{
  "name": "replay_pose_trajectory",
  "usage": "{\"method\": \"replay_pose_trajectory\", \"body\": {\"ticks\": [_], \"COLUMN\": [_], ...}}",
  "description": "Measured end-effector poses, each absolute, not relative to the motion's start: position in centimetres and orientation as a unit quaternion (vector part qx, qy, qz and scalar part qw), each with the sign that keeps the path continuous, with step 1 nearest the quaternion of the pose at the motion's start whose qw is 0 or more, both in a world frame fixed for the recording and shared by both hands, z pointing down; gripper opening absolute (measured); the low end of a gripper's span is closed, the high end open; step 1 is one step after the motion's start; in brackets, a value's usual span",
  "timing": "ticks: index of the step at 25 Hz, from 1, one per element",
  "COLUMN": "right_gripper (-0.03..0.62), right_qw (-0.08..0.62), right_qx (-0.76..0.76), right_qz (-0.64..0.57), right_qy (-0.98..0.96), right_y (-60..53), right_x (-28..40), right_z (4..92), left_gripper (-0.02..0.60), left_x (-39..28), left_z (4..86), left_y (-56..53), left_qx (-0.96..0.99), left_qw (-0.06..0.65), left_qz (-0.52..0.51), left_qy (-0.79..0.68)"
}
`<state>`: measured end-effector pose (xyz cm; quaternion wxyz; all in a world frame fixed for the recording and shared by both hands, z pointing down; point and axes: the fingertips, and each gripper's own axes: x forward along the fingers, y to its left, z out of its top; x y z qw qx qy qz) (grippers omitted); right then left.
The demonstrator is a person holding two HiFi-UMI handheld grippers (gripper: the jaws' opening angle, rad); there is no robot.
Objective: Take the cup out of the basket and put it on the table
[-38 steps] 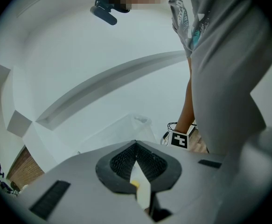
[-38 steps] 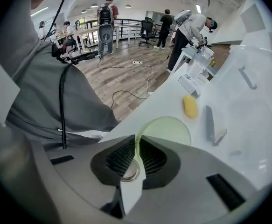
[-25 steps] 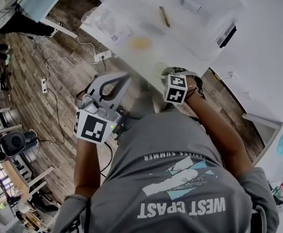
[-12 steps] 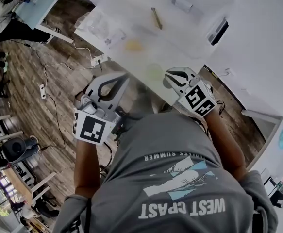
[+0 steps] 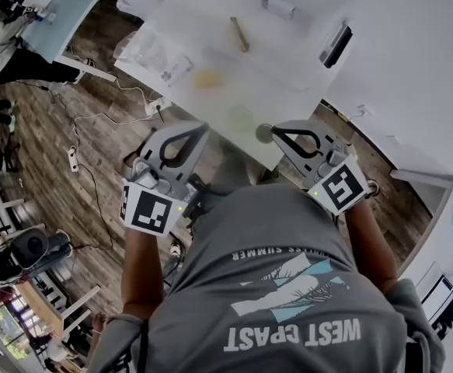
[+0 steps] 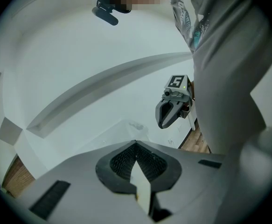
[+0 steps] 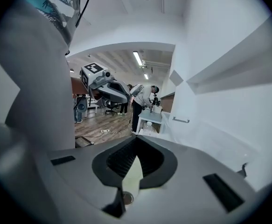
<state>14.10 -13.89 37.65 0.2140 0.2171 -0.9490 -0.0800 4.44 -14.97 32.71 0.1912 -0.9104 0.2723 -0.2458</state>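
Pen and cylinder lie in the basket beyond left tool and right tool, both closed, empty.

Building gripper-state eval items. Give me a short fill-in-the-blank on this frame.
1. The fingers of the left gripper are ___.
2. Between its fingers, the right gripper holds ___.
3. The floor beside the person is laid with ___ planks.

Missing words: shut; nothing; wooden
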Motion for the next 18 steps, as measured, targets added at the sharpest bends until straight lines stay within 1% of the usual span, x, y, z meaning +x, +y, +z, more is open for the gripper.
{"method": "replay_pose_trajectory", "body": {"ticks": [9, 18], "right_gripper": [0.011, 0.011], "right_qw": [0.201, 0.184], "right_qx": [0.238, 0.257], "right_qz": [-0.076, -0.059], "right_qy": [-0.947, -0.947], "right_y": [-13.1, -12.3], "right_x": [14.9, 13.8], "right_z": [36.7, 35.9], "left_gripper": [0.009, 0.009], "left_x": [5.3, 3.5], "left_z": [32.4, 32.3], "left_y": [-14.9, -14.0], "left_qx": [-0.912, -0.916], "left_qw": [0.200, 0.197], "left_qz": [-0.252, -0.249], "left_qy": [0.254, 0.245]}}
